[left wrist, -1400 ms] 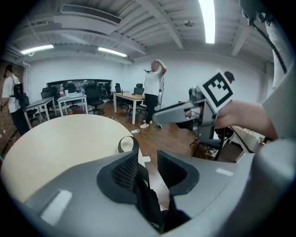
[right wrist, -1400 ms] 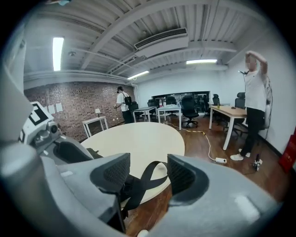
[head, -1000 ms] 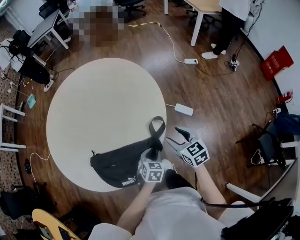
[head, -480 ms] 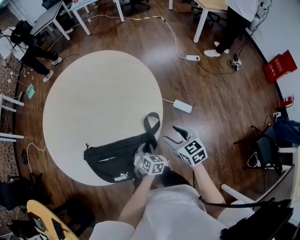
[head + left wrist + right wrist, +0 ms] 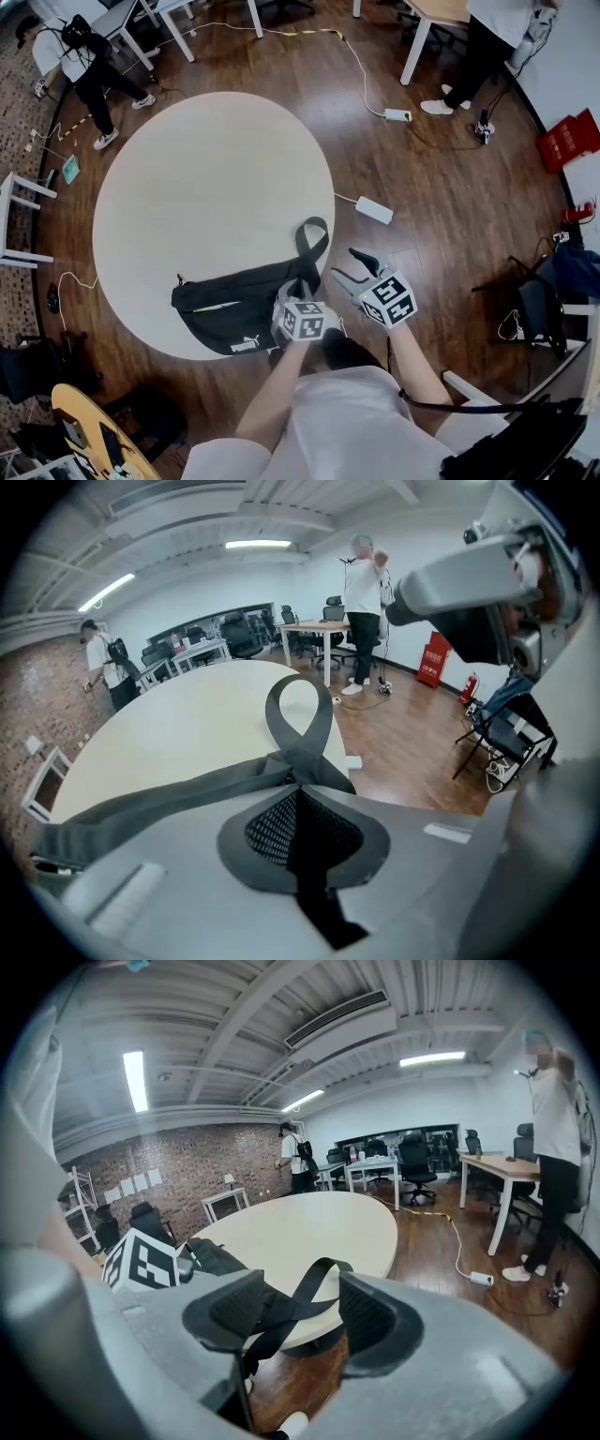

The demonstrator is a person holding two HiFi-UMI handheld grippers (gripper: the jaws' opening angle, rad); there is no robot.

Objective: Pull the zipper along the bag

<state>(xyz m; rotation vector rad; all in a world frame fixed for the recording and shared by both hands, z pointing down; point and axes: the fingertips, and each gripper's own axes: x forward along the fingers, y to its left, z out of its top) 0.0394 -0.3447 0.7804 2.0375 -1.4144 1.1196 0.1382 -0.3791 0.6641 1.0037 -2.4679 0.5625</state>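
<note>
Black bag [image 5: 230, 314] flat at near edge of round table [image 5: 206, 178], body stretching away to left of left gripper. Left gripper [image 5: 298, 287] clenched tight, tips at bag's right end where strap joins. Whether tips nip zipper pull or fabric, cannot tell. Strap loop [image 5: 315, 240] on table just beyond those tips. Right gripper [image 5: 351, 265] close beside left one, on its right, off table over wooden floor [image 5: 450, 187]. Jaws spread wide, nothing between pads. Strap loop ahead of it, untouched.
</note>
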